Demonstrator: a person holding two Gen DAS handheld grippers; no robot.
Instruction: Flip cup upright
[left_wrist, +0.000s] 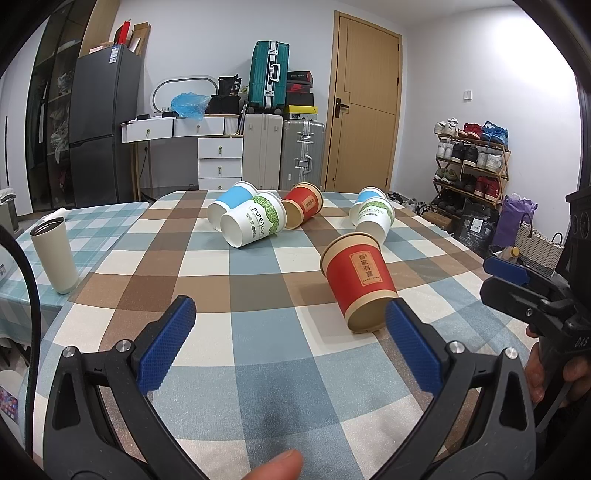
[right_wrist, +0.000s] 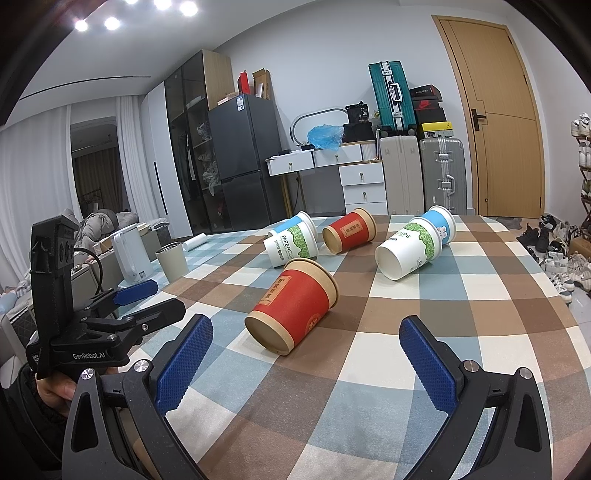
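Note:
Several paper cups lie on their sides on a checked tablecloth (left_wrist: 258, 350). The nearest is a red cup (left_wrist: 360, 282), base toward me; it also shows in the right wrist view (right_wrist: 293, 308). My left gripper (left_wrist: 290, 317) is open and empty, its right fingertip (left_wrist: 397, 317) just beside the red cup's base. My right gripper (right_wrist: 306, 339) is open and empty, the red cup just ahead between its fingers. Farther back lie a white-green cup (left_wrist: 253, 221), a blue cup (left_wrist: 231, 203), another red cup (left_wrist: 303, 206) and a white-green cup (left_wrist: 373, 218).
A beige tumbler (left_wrist: 55, 254) stands upright at the left on a second checked table. A white kettle (right_wrist: 131, 254) stands beside it. The right gripper shows at the right edge of the left wrist view (left_wrist: 517, 284). Suitcases, drawers, fridge and shoe rack stand behind.

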